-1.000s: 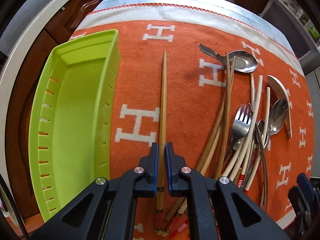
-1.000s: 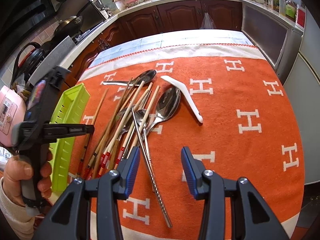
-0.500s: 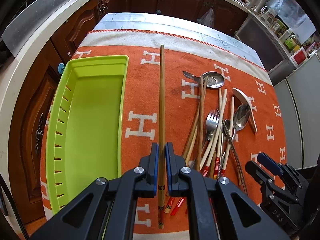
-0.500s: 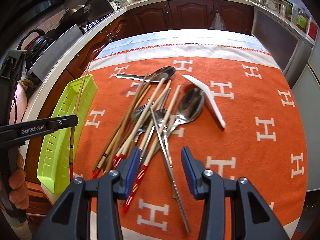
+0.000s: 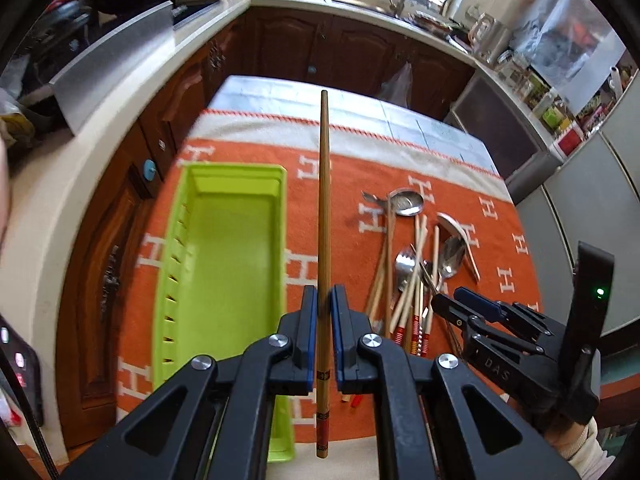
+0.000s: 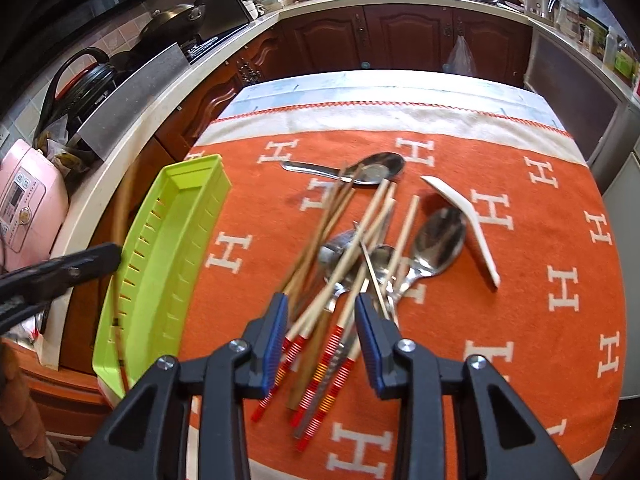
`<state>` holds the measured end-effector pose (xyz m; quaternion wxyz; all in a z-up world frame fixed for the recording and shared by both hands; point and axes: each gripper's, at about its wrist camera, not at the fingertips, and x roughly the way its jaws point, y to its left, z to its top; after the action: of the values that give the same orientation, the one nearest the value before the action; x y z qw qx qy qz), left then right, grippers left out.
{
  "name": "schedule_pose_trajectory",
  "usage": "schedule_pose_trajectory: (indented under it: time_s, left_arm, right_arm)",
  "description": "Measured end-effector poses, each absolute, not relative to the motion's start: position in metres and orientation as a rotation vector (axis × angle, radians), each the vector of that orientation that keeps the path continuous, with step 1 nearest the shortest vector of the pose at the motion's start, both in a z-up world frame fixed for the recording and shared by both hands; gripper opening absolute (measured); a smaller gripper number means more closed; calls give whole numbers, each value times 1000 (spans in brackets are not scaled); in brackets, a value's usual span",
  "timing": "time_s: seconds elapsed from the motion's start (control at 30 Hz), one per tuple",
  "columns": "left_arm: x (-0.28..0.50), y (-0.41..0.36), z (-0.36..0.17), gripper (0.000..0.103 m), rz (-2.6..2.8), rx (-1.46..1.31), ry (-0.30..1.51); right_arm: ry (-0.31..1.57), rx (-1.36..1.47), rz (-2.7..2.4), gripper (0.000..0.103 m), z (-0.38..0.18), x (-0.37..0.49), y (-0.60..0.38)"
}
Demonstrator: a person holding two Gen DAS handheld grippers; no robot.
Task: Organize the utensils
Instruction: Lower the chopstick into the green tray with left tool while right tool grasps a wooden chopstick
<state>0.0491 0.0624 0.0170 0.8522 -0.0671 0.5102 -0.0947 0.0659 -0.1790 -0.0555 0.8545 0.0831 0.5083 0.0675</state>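
Chopstick (image 5: 324, 216): we see the left hand-held gripper (image 5: 322, 320) pinching one brown chopstick between its blue pads, jaws pressed together on the shaft. The stick runs straight up the left wrist view, its red-banded end hanging below the pads, clear of the cloth.

Tray (image 5: 224, 264): we find the green tray empty, lying lengthwise at the left edge of the tabletop, just left of the held chopstick in that view.

Right hand-held gripper (image 6: 321, 320): its jaws are closing. Several pale chopsticks (image 6: 352, 256) with red-striped ends pass between its pads, but we see no pad pressing on them.

Pile: we count a loose heap near the middle of the cloth, with the pale chopsticks crossed over a fork (image 5: 404, 266) and metal spoons (image 6: 436, 244). One larger metal spoon (image 6: 368, 170) lies at the far end of the heap.

White spoon (image 6: 464, 220): it lies on the cloth just right of the heap, apart from the chopsticks.

Cloth (image 6: 540, 240): orange with white H marks, covering the tabletop.

Blur: in the right wrist view the left hand-held gripper and its chopstick are smeared, so we can only say they seem to be beside the tray's outer wall.
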Motion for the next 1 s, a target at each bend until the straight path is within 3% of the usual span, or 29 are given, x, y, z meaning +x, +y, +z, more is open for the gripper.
schedule_pose_trajectory:
  time_s: [0.17, 0.4, 0.73, 1.0]
  left_arm:
    - [51, 94, 14, 4, -74, -123, 1045]
    - [73, 109, -41, 5, -59, -143, 1170]
    - [73, 111, -60, 46, -22, -114, 1151]
    - [74, 112, -56, 47, -45, -140, 1144]
  right_arm:
    - [1078, 222, 141, 34, -60, 86, -176]
    - [1143, 338, 141, 21, -79, 118, -180]
    - [1230, 363, 122, 16, -101, 143, -165]
    - [1286, 322, 63, 15, -110, 145, -152]
